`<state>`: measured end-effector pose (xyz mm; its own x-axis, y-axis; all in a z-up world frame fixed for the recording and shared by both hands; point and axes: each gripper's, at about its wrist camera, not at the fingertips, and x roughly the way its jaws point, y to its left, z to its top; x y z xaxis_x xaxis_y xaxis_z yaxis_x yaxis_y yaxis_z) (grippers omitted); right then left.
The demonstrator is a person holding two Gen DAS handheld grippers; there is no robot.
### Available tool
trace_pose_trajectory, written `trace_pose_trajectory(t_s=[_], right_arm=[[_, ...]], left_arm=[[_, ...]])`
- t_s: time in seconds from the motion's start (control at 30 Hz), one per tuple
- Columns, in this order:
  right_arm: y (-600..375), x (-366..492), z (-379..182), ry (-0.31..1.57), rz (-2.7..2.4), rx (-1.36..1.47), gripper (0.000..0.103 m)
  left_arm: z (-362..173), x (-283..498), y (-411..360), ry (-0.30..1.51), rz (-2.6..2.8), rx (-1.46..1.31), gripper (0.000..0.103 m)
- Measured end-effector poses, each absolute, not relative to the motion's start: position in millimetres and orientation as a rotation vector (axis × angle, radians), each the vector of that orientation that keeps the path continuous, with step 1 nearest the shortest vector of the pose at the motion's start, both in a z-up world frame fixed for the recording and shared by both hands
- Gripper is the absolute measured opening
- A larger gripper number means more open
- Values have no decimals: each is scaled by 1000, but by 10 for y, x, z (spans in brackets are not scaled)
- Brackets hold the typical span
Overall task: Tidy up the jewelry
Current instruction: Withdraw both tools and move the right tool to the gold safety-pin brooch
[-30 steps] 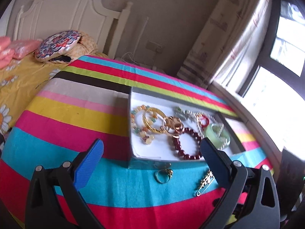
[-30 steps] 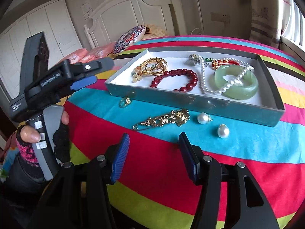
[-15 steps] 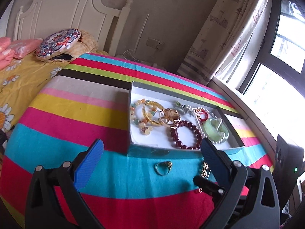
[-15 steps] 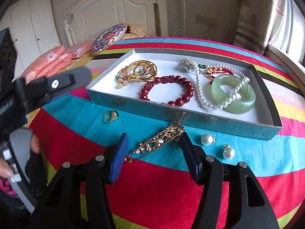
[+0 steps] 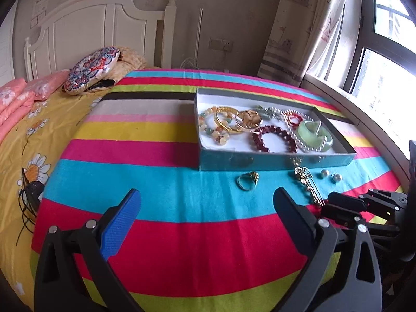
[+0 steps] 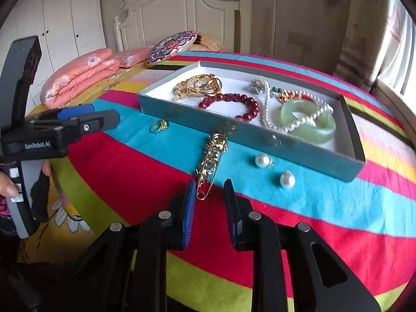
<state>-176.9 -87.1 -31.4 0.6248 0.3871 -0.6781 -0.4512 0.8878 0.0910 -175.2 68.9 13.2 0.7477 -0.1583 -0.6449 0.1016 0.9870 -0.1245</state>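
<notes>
The gold brooch pin lies lengthwise on the striped cloth, its far end just beside the front wall of the grey tray. The right gripper has its jaws narrowed to a small gap — the pin's near end sits between the blue pads without clearly touching them. A gold ring and two pearl earrings lie near. The left gripper hovers well apart — jaws spread wide, holding nothing.
</notes>
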Motion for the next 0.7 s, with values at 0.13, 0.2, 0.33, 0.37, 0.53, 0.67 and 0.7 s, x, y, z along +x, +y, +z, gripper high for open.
trace_pose_trajectory(t_s=[0.13, 0.2, 0.33, 0.37, 0.53, 0.67, 0.7], right_arm=[[-776, -1663, -280, 772, 479, -66, 31], [-654, -1596, -275, 767, 467, -89, 32], [-518, -1479, -267, 773, 452, -101, 37], [-487, -1464, -273, 767, 443, -113, 37], [-518, -1572, -311, 723, 442, -135, 15], [-648, -1677, -333, 708, 442, -114, 15], [-692, -1703, -336, 706, 444, -107, 15]], left_arm=[[77, -1705, 568, 747, -155, -67, 101], [58, -1691, 519, 761, -154, -45, 101], [32, -1671, 497, 773, -147, -33, 101], [22, -1666, 502, 777, -148, -36, 101], [-12, -1650, 500, 789, -146, -34, 101], [-25, -1650, 520, 795, -144, -42, 101], [-24, -1645, 522, 797, -143, -45, 101]])
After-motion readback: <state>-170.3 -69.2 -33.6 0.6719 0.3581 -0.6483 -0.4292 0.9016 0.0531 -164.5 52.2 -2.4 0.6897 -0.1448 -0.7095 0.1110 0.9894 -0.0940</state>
